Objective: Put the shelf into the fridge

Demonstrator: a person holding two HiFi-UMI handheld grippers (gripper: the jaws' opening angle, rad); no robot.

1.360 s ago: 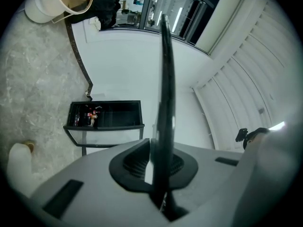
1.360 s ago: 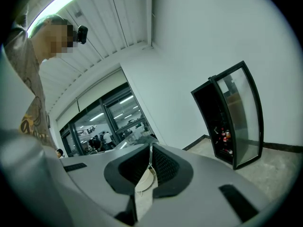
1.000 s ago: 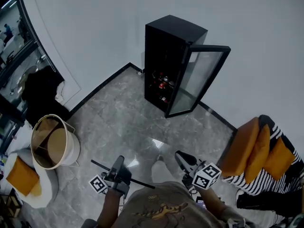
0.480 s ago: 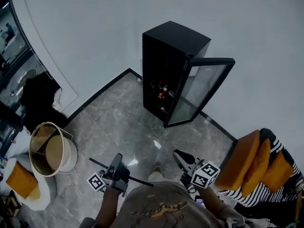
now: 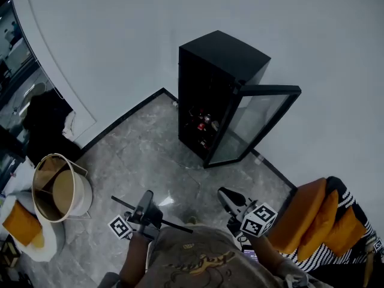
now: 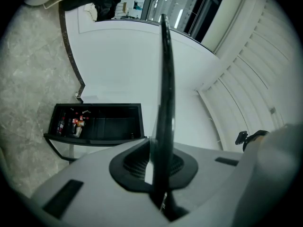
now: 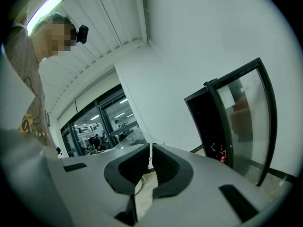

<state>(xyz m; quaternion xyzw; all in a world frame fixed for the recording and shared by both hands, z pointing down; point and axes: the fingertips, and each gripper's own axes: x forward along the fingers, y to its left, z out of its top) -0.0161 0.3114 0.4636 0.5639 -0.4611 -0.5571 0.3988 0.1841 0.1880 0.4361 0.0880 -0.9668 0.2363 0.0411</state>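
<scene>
Shelf (image 5: 175, 226) held; fridge (image 5: 219, 71) open.
Left gripper (image 5: 146, 201) clenched on shelf edge; right gripper (image 5: 227, 198) closed, empty; fridge ahead of both, well apart, glass door (image 5: 255, 122) swung wide.

The fridge (image 5: 222, 59) and shelf (image 6: 165, 79) are black, the floor (image 5: 150, 161) grey-marbled, the wall (image 5: 120, 29) white — the cushions (image 5: 300, 215) orange on a black-and-white striped cover (image 5: 342, 260).
</scene>
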